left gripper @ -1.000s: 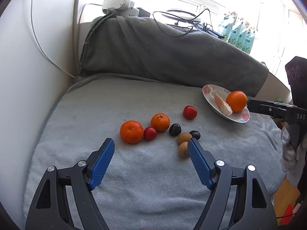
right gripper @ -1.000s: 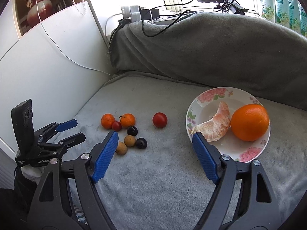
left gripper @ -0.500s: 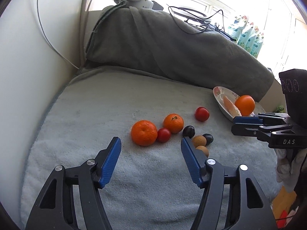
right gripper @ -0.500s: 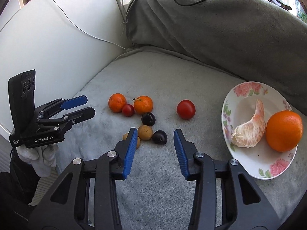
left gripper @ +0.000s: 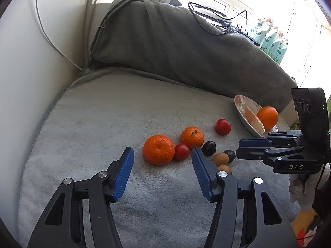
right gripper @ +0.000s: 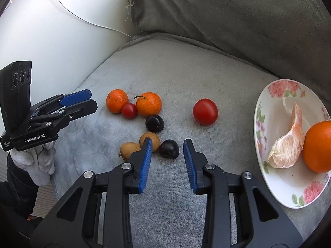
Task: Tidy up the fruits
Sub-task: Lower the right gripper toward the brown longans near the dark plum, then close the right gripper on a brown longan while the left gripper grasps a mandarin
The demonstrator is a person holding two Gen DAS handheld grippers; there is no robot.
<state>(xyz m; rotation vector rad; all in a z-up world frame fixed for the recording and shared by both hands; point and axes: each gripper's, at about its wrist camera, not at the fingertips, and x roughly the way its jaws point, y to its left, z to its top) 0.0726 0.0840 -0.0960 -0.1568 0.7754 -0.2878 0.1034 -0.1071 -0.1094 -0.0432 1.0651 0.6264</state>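
Blue-padded right hand-held gripper (right gripper: pixel 167 150) has dropped in on the fruit cluster over the last second. Its jaws went from wide, to narrow half a second ago, and are now partly apart and empty, bracketing the near dark plum (right gripper: pixel 168 149). Left pad sits in front of the brown fruit (right gripper: pixel 149 141), just beside the plum; right pad stands a little clear of it. No contact that I can confirm.

Left hand-held gripper (left gripper: pixel 162 165) has also closed in and narrowed its span, but its jaws are apart and hold nothing. It now lines up on the large mandarin (left gripper: pixel 158 150) and the small red tomato (left gripper: pixel 181 152) touching it.

Nothing has moved on the grey blanket (right gripper: pixel 186 66). Second mandarin (right gripper: pixel 148 104), far dark plum (right gripper: pixel 154 123), second brown fruit (right gripper: pixel 129 149) and the big tomato (right gripper: pixel 205 112) lie where they did a second ago. Floral plate (right gripper: pixel 277 188) to the right holds the same orange (right gripper: pixel 318 146) and peeled citrus segment (right gripper: pixel 289 142).

Read: sorting is barely under way, with eight loose pieces off the plate. Right side looks committed to the near plum as next pick, probably bound for the plate. Risk: the plum is round, sits on soft pile and is close to the brown fruit, so a closing pad could nudge its neighbour or roll it. Both tools are converging on one tight cluster, so watch clearance.
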